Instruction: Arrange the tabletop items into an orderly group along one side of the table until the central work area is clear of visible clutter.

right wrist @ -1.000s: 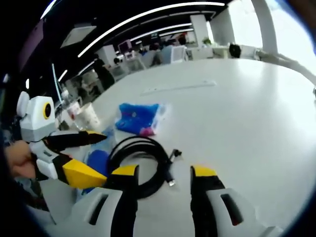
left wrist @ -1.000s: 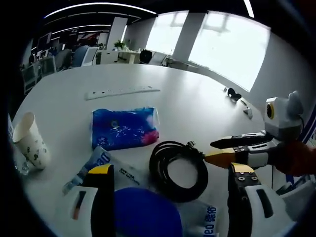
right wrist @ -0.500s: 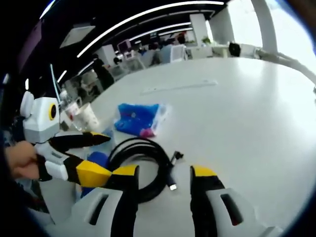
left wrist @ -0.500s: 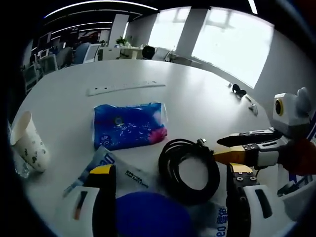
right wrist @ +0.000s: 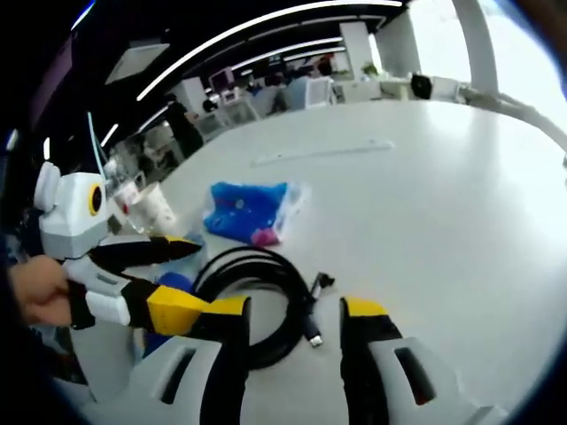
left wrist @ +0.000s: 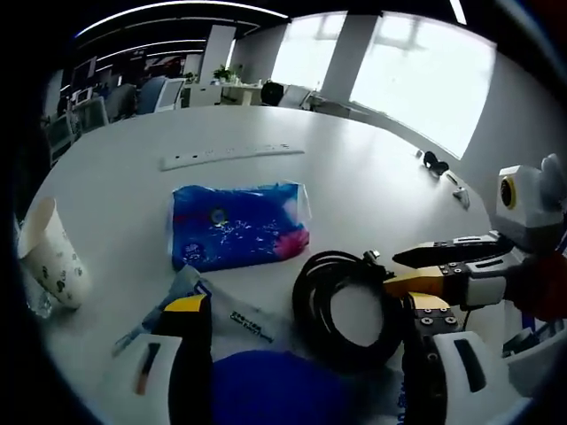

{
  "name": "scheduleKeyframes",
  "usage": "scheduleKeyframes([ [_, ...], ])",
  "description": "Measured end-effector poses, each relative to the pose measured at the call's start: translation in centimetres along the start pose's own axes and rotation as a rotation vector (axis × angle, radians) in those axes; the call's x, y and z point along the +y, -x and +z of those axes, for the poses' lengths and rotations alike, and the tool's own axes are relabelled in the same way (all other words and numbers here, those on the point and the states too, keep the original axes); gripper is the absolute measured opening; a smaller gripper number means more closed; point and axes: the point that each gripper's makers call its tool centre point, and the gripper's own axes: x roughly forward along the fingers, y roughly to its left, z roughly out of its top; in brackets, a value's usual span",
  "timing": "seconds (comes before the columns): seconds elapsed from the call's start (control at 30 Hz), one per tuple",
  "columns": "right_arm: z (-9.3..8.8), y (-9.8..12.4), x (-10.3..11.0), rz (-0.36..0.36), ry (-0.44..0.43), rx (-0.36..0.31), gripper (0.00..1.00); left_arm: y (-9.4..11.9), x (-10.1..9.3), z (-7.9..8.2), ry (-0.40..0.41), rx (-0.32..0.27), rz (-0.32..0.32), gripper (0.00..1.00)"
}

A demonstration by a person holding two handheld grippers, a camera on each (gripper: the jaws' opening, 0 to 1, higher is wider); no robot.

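Blue object [left wrist: 270, 390] partly behind left hand-held gripper [left wrist: 301, 354].

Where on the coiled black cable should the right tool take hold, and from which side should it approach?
Probably the near arc of the coiled black cable, where the loops lie bundled flat on the white table. The right tool could come straight down from above, one jaw inside the ring and one outside. Avoid the loose plug end, since pulling it may uncoil the cable.

We count one coiled black cable [left wrist: 341, 305], one blue tissue pack [left wrist: 237, 225], one paper cup [left wrist: 50, 255], one power strip [left wrist: 232, 156].
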Motion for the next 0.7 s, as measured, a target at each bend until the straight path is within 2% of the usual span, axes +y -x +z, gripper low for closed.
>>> scheduleKeyframes([
  [0.47,-0.32,-0.23,-0.25,-0.009,-0.009,0.013,0.36,-0.37,0.36,0.01,-0.018,0.001,0.022,0.82],
  [0.7,-0.31,-0.35,-0.19,-0.007,-0.009,0.016,0.36,-0.63,0.46,-0.36,-0.068,0.015,0.053,0.79],
])
